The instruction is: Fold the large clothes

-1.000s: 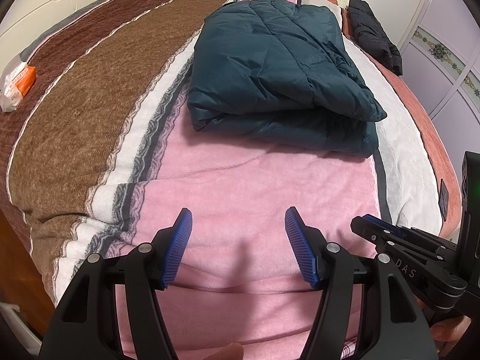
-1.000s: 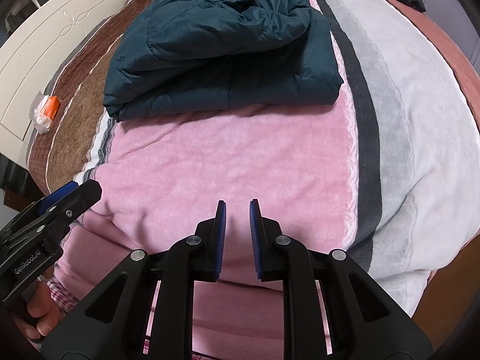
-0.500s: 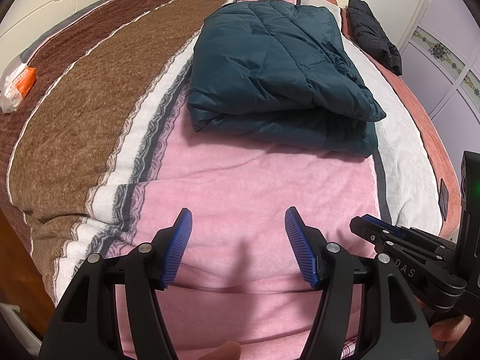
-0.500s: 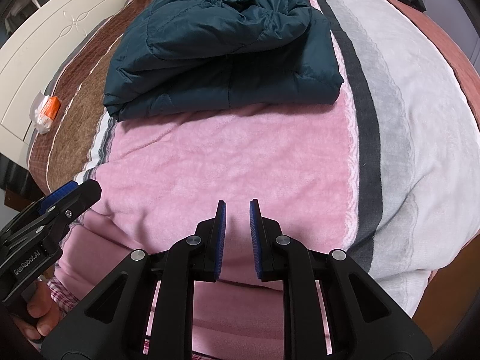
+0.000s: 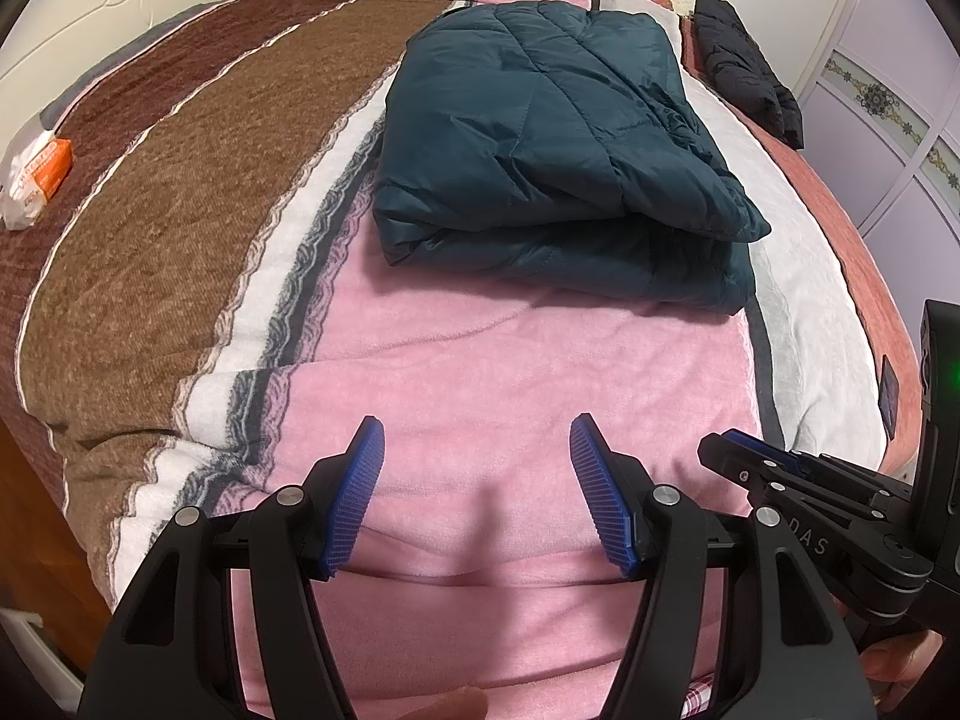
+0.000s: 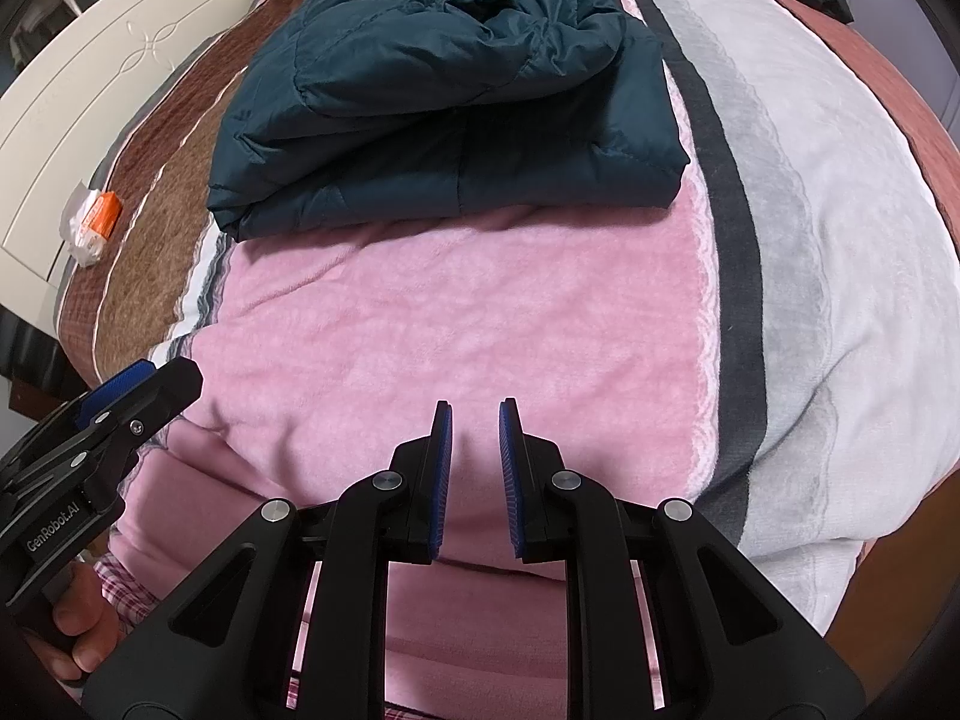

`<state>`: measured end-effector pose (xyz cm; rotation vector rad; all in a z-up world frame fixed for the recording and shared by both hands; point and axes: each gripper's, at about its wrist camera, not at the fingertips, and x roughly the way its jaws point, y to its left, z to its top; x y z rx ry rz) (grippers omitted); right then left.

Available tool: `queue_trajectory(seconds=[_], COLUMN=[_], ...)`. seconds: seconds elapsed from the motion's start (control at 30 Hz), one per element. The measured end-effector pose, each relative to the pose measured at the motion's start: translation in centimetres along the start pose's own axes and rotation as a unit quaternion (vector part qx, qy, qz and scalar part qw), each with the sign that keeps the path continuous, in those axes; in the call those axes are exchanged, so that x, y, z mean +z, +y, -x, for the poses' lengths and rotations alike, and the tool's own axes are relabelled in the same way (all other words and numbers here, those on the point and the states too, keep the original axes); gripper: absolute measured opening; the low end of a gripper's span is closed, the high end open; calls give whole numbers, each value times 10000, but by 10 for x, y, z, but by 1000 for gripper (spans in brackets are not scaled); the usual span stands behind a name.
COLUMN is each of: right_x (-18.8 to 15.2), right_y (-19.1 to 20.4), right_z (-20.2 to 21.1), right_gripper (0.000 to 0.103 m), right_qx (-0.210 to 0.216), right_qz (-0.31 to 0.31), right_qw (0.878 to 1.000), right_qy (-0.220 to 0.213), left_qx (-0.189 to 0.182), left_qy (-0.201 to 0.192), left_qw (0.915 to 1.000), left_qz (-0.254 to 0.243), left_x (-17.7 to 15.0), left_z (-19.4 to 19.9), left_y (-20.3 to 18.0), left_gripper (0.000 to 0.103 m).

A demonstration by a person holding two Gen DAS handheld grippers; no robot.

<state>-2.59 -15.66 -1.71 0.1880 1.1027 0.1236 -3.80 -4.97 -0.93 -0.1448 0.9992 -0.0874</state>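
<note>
A dark teal quilted jacket lies folded into a thick rectangle on the striped blanket of the bed. It also shows in the right wrist view. My left gripper is open wide and empty, hovering over the pink stripe well short of the jacket. My right gripper has its jaws a narrow gap apart with nothing between them, also over the pink stripe near the bed's front edge. Each gripper shows at the edge of the other's view.
A black garment lies at the far right of the bed. A white and orange packet sits at the left edge. A white headboard stands at the left, wardrobe doors at the right.
</note>
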Motion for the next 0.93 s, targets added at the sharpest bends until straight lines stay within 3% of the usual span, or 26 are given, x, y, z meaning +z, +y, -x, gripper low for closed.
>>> queue_trajectory(seconds=[0.93], right_x=[0], right_y=[-3], right_z=[-6], right_gripper=[17], right_qx=[43], right_qz=[-9], right_qw=[10000], right_qy=[69], left_qx=[6], left_qy=[117], left_qw=[9999], left_qz=[-9], left_x=[2], left_z=[-5], left_y=[3], left_gripper=[57])
